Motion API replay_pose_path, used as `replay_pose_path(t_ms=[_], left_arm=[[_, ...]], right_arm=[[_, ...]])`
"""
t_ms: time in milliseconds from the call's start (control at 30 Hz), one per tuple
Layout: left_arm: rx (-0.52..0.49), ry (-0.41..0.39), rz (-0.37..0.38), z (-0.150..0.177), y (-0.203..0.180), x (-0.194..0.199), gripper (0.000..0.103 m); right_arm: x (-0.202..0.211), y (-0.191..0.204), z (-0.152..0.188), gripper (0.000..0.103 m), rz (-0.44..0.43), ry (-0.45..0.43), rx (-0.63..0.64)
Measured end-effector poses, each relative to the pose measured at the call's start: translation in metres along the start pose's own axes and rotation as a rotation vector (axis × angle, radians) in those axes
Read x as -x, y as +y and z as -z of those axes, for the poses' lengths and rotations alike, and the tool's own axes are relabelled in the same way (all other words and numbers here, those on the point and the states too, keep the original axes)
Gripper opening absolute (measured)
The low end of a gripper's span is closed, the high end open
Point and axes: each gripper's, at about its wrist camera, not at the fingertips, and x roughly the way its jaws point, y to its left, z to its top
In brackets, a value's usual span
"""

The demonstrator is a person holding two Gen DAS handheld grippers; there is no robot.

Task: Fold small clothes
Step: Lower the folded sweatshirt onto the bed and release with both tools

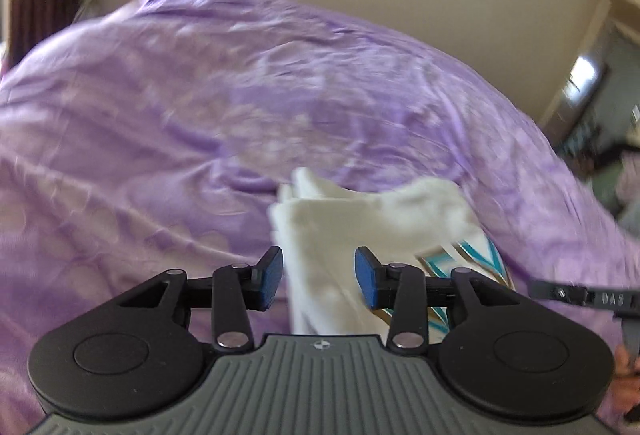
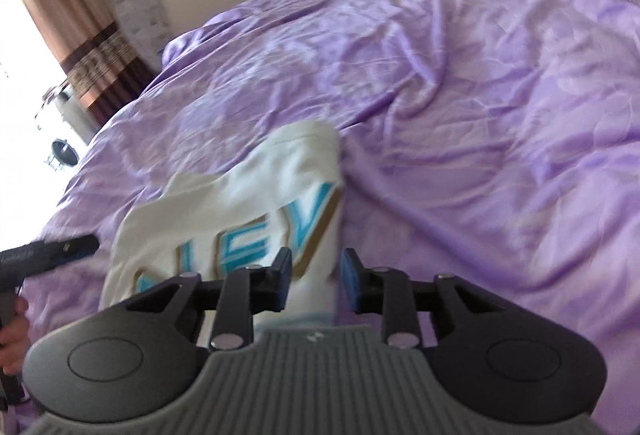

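Shirt (image 2: 240, 203), cream w/ teal "EV" lettering, lies on purple bedsheet (image 2: 460, 95).

Both jaws stand apart: the left hand-held gripper (image 1: 319, 277) and the right hand-held gripper (image 2: 315, 279) point forward with blue pads (image 1: 272, 277) spread wide. In the right wrist view, the left one shows at 9 o'clock.
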Motion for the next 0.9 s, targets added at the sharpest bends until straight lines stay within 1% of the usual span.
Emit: replay_pose_path(t_ms=[100, 167, 200, 233, 267, 300, 333, 367, 400, 467, 533, 567, 600, 700, 800, 900], left_arm=[[-0.086, 0.015, 0.015, 0.011, -0.021, 0.003, 0.045], [-0.118, 0.043, -0.019, 0.019, -0.027, -0.006, 0.044], [-0.131, 0.063, -0.042, 0.024, -0.027, -0.013, 0.043], [-0.151, 0.081, -0.074, 0.030, -0.026, -0.021, 0.042], [-0.162, 0.107, -0.097, 0.035, -0.023, -0.030, 0.043], [-0.150, 0.134, -0.098, 0.038, -0.019, -0.038, 0.044], [-0.126, 0.151, -0.092, 0.041, -0.012, -0.043, 0.046], [-0.118, 0.156, -0.095, 0.041, -0.010, -0.045, 0.047], [-0.111, 0.157, -0.093, 0.040, -0.009, -0.044, 0.047], [-0.101, 0.153, -0.091, 0.037, -0.010, -0.038, 0.046], [-0.085, 0.150, -0.093, 0.034, -0.009, -0.029, 0.039], [-0.085, 0.147, -0.092, 0.032, -0.011, -0.024, 0.039], [-0.088, 0.139, -0.084, 0.030, -0.013, -0.019, 0.039], [-0.121, 0.118, -0.048, 0.030, -0.025, 0.002, 0.039], [-0.171, 0.141, -0.039, 0.039, -0.041, 0.019, 0.038], [-0.190, 0.173, -0.025, 0.056, -0.047, 0.034, 0.037]], right_arm=[[0.008, 0.022, 0.015, 0.024, -0.023, 0.021, 0.088], [0.007, 0.033, 0.025, 0.023, -0.014, 0.042, 0.143], [0.004, 0.035, 0.030, 0.021, 0.008, 0.056, 0.161], [-0.001, 0.035, 0.034, 0.020, 0.032, 0.063, 0.171], [-0.005, 0.033, 0.038, 0.016, 0.050, 0.072, 0.171], [-0.010, 0.030, 0.041, 0.011, 0.060, 0.082, 0.164], [-0.014, 0.025, 0.042, 0.008, 0.063, 0.089, 0.149], [-0.016, 0.022, 0.043, 0.001, 0.065, 0.094, 0.135], [-0.017, 0.020, 0.042, 0.000, 0.071, 0.095, 0.125], [-0.014, 0.018, 0.042, 0.000, 0.079, 0.091, 0.113], [-0.006, 0.020, 0.042, 0.000, 0.079, 0.079, 0.108], [-0.001, 0.021, 0.043, 0.000, 0.079, 0.070, 0.111], [0.005, 0.022, 0.044, 0.006, 0.079, 0.060, 0.114], [0.024, 0.025, 0.047, 0.006, 0.070, 0.037, 0.118], [0.044, 0.032, 0.057, 0.006, 0.048, 0.037, 0.136], [0.062, 0.041, 0.073, 0.007, 0.034, 0.053, 0.174]])
